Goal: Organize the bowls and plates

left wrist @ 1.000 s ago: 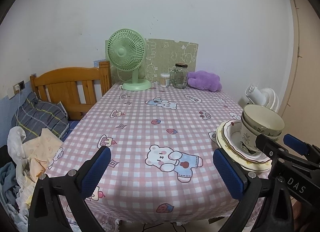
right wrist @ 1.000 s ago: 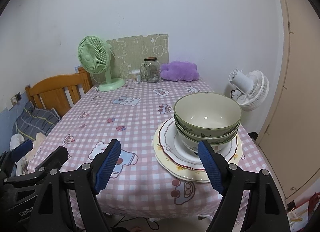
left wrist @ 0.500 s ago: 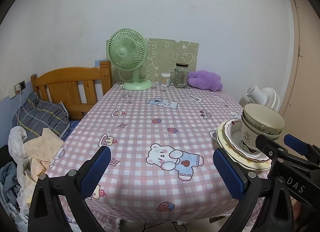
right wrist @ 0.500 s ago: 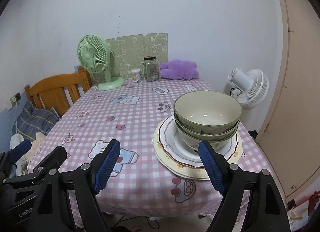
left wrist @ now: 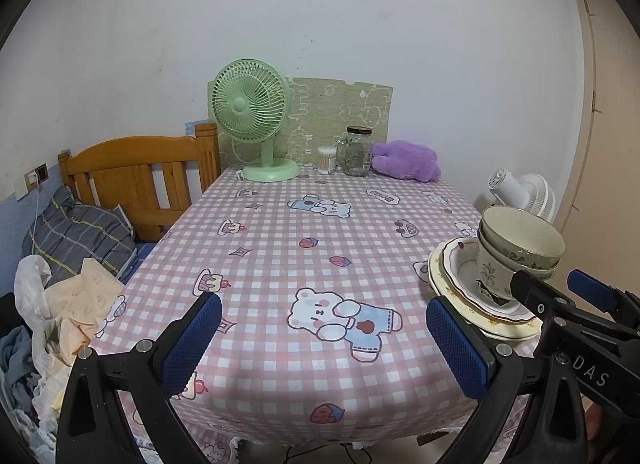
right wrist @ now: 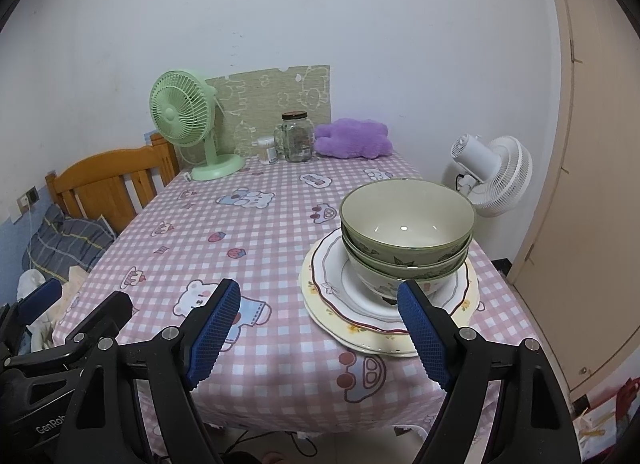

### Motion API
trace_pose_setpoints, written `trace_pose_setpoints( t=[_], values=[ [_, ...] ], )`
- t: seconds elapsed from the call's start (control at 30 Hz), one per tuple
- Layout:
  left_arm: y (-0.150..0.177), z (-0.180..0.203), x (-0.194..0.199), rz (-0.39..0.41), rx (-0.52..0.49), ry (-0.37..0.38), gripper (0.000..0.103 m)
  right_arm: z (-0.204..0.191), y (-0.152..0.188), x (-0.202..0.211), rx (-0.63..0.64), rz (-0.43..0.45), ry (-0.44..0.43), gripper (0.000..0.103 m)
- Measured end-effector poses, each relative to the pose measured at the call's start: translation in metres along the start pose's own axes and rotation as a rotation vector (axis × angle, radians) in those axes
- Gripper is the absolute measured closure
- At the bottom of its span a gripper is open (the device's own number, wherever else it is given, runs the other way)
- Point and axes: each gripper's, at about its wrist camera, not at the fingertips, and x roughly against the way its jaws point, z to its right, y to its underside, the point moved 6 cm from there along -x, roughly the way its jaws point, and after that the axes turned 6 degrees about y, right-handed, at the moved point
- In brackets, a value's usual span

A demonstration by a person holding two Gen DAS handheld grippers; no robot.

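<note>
Pale, scuffed white walls close in a small room, with a beige door (right wrist: 592,167) along the right side. Filling the middle is a table under a pink-and-white checked tablecloth printed with cartoon bears and strawberries (left wrist: 320,248). At its far end, against the wall, stand a mint-green desk fan (left wrist: 252,115), an olive patterned board leaning on the wall (left wrist: 340,111), a small round container of cotton swabs (left wrist: 327,159), a clear glass jar with a dark lid (left wrist: 356,151) and a purple plush toy (left wrist: 406,161). Beyond the table's right edge sits a white floor fan (right wrist: 496,171). To the left of the table is an orange wooden bed headboard (left wrist: 140,175), with a grey plaid pillow (left wrist: 76,232) and crumpled cloth and plastic bags (left wrist: 52,304) in front of it.

Near the table's front right corner rests a stack of two scalloped plates, cream below and white with a dark red rim above (right wrist: 332,292), and on them two nested green-rimmed ceramic bowls with leaf decoration (right wrist: 406,219).

Over the front edge, the left gripper (left wrist: 320,340) has its blue-padded jaws wide apart with nothing between them. Just short of the stack, the right gripper (right wrist: 320,332) hovers with jaws likewise spread and empty, its right pad overlapping the plates in the right wrist view.
</note>
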Motion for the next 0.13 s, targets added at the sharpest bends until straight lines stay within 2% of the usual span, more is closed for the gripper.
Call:
trace_pose_setpoints(
  t=[0.13],
  values=[
    [0.0000,0.0008,-0.0003,-0.001,0.000,0.001,0.000,0.0006,0.0004,-0.0001,0.000,-0.001,0.004,0.019]
  ],
)
